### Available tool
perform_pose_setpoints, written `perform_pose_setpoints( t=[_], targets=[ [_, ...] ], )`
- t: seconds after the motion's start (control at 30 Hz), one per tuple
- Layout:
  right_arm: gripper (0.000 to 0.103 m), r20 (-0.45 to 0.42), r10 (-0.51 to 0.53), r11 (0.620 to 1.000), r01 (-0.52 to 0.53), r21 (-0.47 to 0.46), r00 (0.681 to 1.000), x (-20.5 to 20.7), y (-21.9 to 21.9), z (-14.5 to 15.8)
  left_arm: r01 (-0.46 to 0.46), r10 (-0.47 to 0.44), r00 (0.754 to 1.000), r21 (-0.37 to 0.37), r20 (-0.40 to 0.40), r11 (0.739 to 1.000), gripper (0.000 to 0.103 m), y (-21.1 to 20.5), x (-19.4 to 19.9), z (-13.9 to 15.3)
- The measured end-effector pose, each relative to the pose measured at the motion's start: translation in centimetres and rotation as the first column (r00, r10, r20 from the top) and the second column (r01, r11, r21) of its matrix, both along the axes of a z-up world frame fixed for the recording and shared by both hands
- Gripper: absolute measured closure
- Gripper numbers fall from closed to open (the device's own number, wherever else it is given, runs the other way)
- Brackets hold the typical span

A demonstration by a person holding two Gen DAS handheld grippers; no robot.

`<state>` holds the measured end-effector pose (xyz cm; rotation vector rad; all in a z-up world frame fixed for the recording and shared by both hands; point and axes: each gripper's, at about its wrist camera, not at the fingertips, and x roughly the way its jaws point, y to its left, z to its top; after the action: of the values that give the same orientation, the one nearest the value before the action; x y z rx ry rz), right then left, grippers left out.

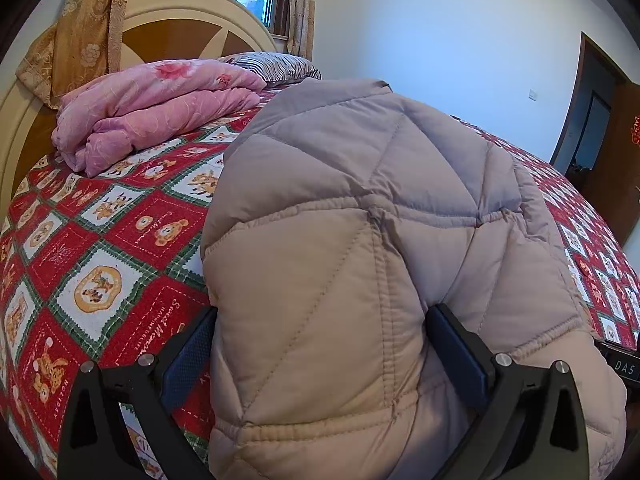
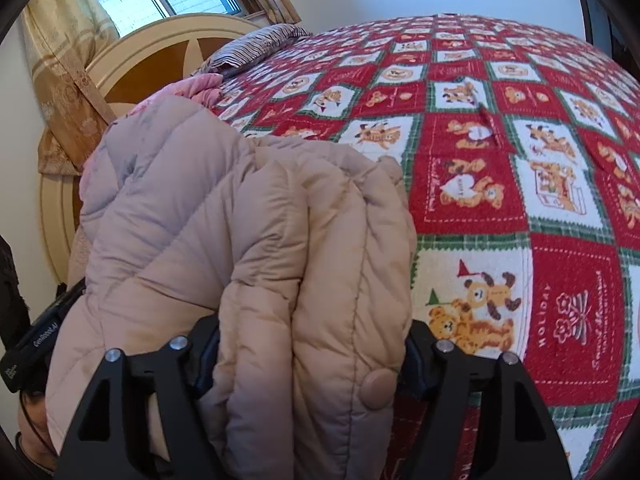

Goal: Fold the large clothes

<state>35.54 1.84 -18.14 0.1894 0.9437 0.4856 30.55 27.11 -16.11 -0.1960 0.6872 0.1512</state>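
Note:
A puffy beige quilted coat (image 1: 380, 240) fills the middle of the left wrist view, bundled thick over the red bear-print bedspread (image 1: 100, 248). My left gripper (image 1: 320, 344) is shut on a thick fold of it; its blue pads press both sides. In the right wrist view the same coat (image 2: 248, 240) is gathered in several layers, with a round button (image 2: 378, 388) near the fingers. My right gripper (image 2: 312, 356) is shut on this bundle and holds it above the bedspread (image 2: 520, 160). The left gripper's body (image 2: 36, 344) shows at the left edge.
A folded pink quilt (image 1: 156, 108) and a striped pillow (image 1: 276, 64) lie by the cream-and-brown headboard (image 1: 172, 20). A gold curtain (image 1: 80, 32) hangs at the window. A dark wooden door (image 1: 592, 120) stands at the right.

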Motion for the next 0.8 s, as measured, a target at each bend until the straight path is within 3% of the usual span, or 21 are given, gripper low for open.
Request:
perform_pose_setpoints(
  t=[0.67,0.8],
  targets=[
    [0.018,0.002,-0.021,0.998,0.021,-0.055,1.000,0.5,0.2,-0.3,-0.003,0.003,1.000,-0.015,-0.016,1.000,0.001,0.3,-0.1,0.4],
    [0.017,0.052,-0.028,0.992,0.035,-0.124,0.998,-0.1,0.3,1.7,-0.051,0.052,0.999,0.062,-0.010,0.997,0.001,-0.3,-2.1,3.3]
  ],
)
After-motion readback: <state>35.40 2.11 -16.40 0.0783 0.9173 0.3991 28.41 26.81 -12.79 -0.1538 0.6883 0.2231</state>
